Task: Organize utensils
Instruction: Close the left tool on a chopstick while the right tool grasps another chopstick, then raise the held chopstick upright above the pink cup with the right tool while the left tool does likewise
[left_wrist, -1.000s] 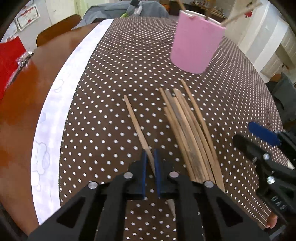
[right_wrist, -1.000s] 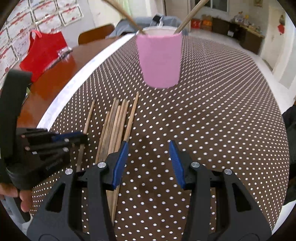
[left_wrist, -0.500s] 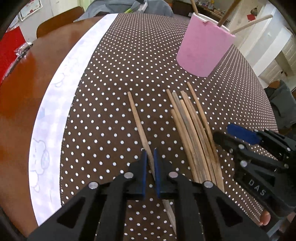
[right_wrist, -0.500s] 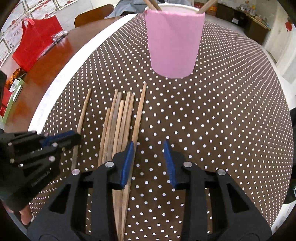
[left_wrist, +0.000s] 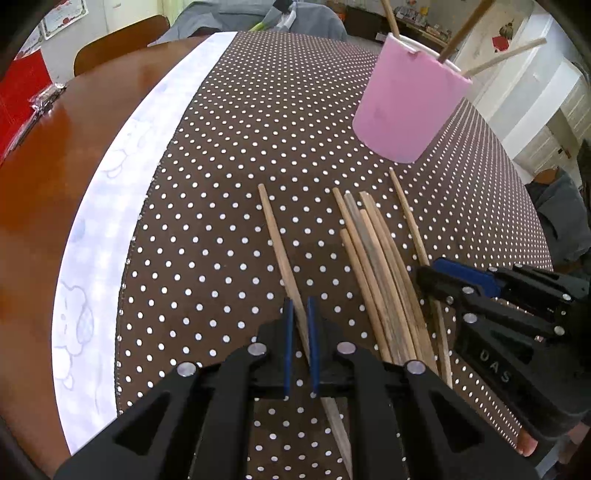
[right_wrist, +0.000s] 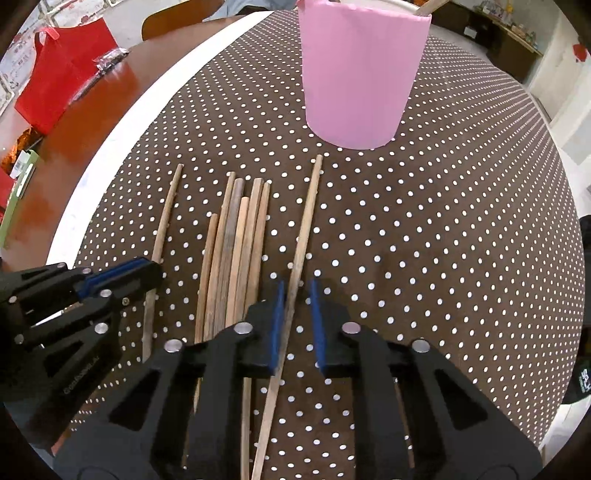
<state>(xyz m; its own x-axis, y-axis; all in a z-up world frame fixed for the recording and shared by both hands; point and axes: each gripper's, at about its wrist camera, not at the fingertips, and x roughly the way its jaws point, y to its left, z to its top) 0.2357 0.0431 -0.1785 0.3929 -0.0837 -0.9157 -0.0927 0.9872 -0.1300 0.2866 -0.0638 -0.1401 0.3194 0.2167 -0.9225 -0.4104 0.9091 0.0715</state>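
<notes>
**Both grippers down on separate chopsticks, pink cup behind**

Left wrist view: left gripper (left_wrist: 299, 314) bottom centre, blue pads nearly together with a single chopstick (left_wrist: 275, 236) pinched between them. That stick lies alone on the brown polka-dot tablecloth (left_wrist: 229, 155), running from mid-frame down under the jaws and out toward the bottom edge. Just right of it, a bundle of chopsticks (left_wrist: 373, 258) lies side by side, touching each other, flat on the cloth. Pink cup (left_wrist: 406, 99) upper right, upright, with three sticks poking out of its top. White patterned strip (left_wrist: 110, 206) borders the cloth on the left; bare wooden table (left_wrist: 40, 158) beyond it.

Right wrist view: right gripper (right_wrist: 297, 295) bottom centre. Its jaws have just been closing; a narrow gap shows, with the rightmost chopstick (right_wrist: 308, 218) between the pads. It touches the left pad; contact with the right pad cannot be told. This stick lies apart from the bundle, its far tip just short of the cup's base in upper centre. The other gripper shows at lower left of this view, on the lone stick. Red bag (right_wrist: 59, 85) upper left on the wood table.

Right gripper also appears at the right edge of the left wrist view, low over the rightmost stick.
</notes>
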